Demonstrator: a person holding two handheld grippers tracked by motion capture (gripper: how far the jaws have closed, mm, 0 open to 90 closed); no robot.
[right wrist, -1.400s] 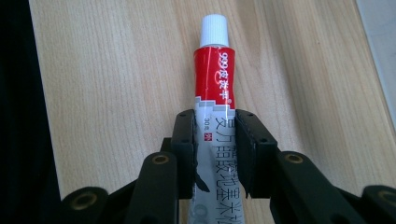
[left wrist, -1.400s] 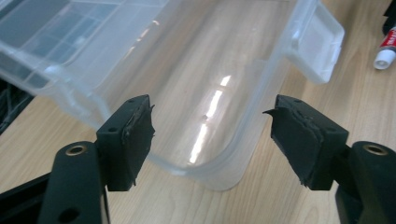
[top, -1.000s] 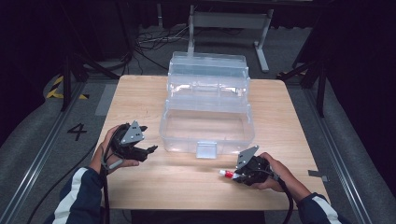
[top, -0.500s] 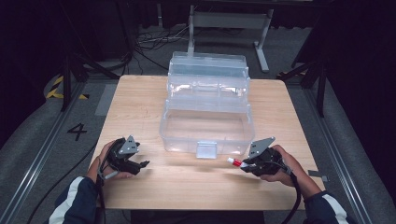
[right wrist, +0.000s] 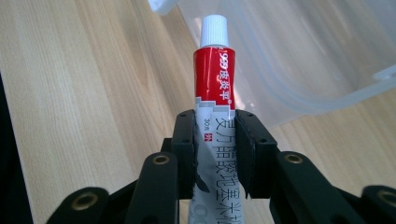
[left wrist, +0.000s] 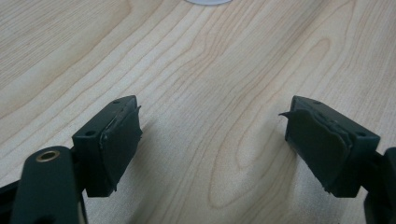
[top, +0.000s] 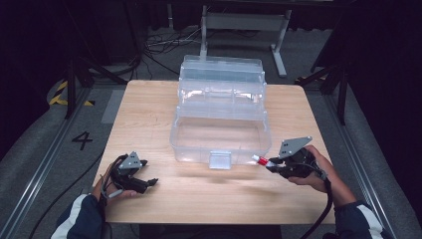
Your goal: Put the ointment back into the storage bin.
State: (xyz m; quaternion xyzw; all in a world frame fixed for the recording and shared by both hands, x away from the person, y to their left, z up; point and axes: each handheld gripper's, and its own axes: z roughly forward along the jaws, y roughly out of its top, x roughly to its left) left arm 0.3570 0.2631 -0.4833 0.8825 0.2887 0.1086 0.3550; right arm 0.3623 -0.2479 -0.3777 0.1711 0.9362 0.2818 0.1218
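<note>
Protruding from the right hand-held gripper (right wrist: 215,140), tube (right wrist: 215,70) clamped between jaws.

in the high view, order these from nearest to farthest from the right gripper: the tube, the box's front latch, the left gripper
1. Tube: clamped in the right gripper, cap toward the box.
2. Front latch: on the clear box, left of the tube.
3. Left gripper: across the table, near its front left edge.
</note>
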